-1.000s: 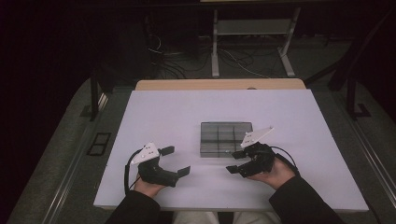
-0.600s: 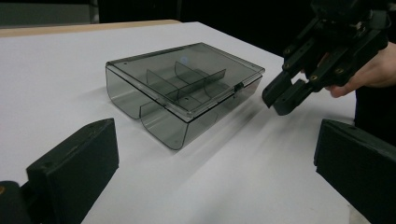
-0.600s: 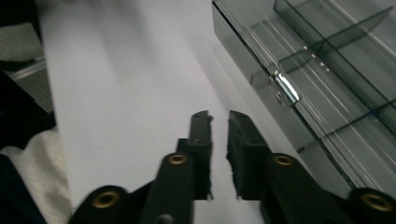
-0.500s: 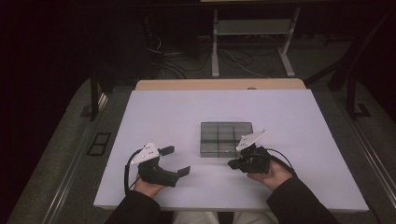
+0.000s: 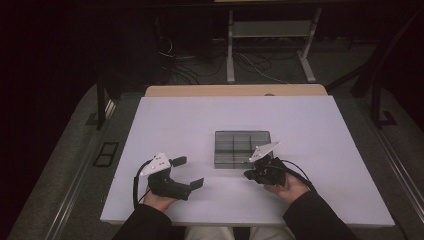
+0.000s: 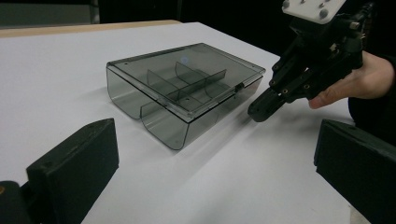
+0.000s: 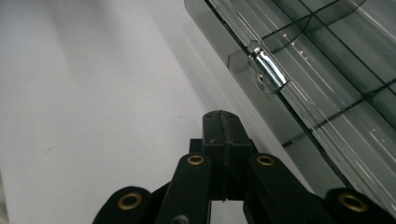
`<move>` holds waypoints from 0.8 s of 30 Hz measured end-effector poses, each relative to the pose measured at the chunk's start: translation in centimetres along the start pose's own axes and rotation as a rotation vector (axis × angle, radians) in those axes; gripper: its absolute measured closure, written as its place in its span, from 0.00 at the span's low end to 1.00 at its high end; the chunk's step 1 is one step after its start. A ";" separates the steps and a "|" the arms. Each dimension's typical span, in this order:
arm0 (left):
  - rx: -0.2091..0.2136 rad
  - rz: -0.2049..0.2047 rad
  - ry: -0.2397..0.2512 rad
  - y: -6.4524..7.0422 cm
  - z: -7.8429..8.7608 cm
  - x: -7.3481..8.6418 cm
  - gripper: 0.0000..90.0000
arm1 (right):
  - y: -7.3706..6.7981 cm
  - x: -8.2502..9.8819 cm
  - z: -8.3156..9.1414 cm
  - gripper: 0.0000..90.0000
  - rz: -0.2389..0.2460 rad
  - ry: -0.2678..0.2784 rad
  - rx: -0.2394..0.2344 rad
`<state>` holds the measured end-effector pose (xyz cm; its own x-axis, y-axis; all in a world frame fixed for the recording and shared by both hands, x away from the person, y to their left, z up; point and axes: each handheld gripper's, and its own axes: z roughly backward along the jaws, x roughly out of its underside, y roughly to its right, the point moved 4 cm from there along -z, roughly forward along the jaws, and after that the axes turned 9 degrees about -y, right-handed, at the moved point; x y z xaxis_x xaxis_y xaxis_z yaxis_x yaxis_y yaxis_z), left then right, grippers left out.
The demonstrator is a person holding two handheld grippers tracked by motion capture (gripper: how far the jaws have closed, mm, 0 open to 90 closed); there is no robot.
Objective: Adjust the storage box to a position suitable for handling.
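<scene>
The smoky clear compartment box (image 5: 242, 148) is sitting lid-down shut on the white bench (image 5: 165, 120). The right gripper (image 5: 248, 174) is now hovering just beside the box's front edge, near its small latch (image 7: 266, 70); its fingers have just been closing and are pressed together on nothing, probably to nudge that latch. The left gripper (image 5: 189, 172) is waiting near the box, fingers spread wide and empty.

Dim lab or studio: white table (image 5: 175, 125), floor cables (image 5: 190, 70), metal equipment stand (image 5: 270, 30).
</scene>
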<state>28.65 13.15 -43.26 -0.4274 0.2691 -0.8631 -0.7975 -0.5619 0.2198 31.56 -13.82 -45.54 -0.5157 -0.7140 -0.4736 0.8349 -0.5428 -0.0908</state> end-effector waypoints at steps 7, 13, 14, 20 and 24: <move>0.000 -0.001 -0.001 0.0 0.0 0.0 0.00 | 0.3 -0.2 -0.5 0.99 -0.004 0.002 0.017; 0.001 0.000 -0.003 0.1 0.0 0.0 0.00 | 0.5 -0.3 -0.8 0.99 0.000 0.007 0.022; 0.001 0.001 -0.001 0.1 -0.1 0.0 0.00 | 0.5 -0.3 -0.9 0.99 0.001 0.007 0.024; 0.002 0.002 0.000 0.1 -0.1 0.0 0.00 | 0.6 -0.5 -1.2 0.99 -0.005 0.008 0.038; 0.004 0.000 -0.001 0.1 -0.1 0.0 0.00 | 0.8 -0.5 -1.3 0.99 -0.014 0.012 0.057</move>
<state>28.64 13.04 -43.27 -0.4278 0.2700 -0.8626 -0.7992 -0.5587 0.2214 32.75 -13.32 -46.46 -0.5249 -0.7007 -0.4833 0.8149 -0.5776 -0.0477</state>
